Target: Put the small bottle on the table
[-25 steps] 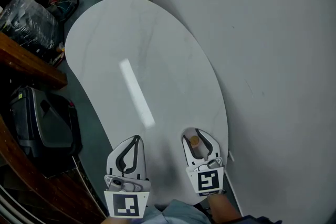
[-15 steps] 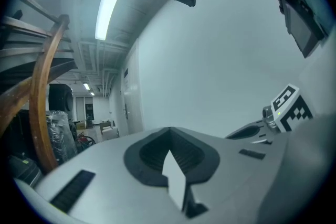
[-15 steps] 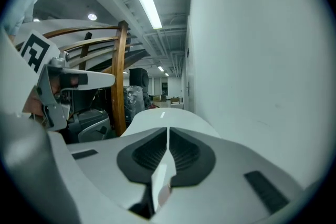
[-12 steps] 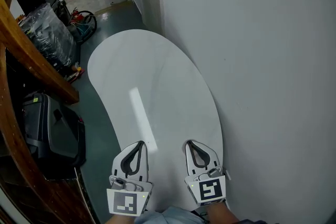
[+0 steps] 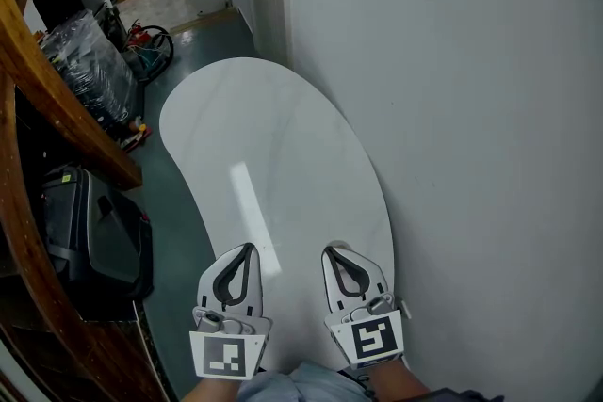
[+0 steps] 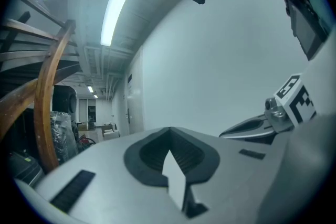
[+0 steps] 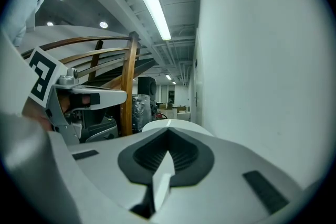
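- Both sets of jaws are pressed together with nothing in them. The left gripper and right gripper hover over the near end of the white table.
- Small bottle? Can't spot it in any view. My guess is it's hidden under the right gripper.
- Risk imo: lowering either gripper blind could knock it over, and it might roll off the near right edge by the wall.

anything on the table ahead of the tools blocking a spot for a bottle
Nothing visible: the white table lies bare ahead of the left tool and the right tool, whose jaws have just closed on nothing. No bottle shows.
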`<state>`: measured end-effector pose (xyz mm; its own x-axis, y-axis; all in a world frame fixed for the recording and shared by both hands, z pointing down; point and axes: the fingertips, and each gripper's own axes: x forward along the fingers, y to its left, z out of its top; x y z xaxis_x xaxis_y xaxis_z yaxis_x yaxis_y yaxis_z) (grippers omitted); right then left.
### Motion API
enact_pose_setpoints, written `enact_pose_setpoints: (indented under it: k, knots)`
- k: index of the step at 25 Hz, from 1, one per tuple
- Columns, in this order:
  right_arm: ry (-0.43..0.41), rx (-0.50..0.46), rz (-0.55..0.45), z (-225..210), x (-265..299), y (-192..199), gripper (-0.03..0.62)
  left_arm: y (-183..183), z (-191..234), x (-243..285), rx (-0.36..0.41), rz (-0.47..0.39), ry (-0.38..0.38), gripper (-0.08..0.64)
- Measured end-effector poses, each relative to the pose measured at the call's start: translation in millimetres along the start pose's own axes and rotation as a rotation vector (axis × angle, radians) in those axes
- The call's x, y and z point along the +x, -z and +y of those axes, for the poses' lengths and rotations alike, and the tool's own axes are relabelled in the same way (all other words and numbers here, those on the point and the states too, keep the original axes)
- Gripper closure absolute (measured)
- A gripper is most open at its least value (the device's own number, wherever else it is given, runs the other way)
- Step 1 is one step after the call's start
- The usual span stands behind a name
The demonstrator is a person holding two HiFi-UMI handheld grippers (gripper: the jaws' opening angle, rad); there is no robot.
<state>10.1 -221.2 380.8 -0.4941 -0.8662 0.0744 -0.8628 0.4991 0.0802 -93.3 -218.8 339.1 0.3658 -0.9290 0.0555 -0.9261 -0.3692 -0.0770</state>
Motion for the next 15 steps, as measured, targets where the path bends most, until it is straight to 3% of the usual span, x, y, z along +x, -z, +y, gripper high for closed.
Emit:
enact_pose_setpoints:
  k: [15]
  knots:
    - [0.013,0.018,-0.038,7,-4,-9,0.592,-1,3,-11,0.017,-0.005,-0.005,0.56]
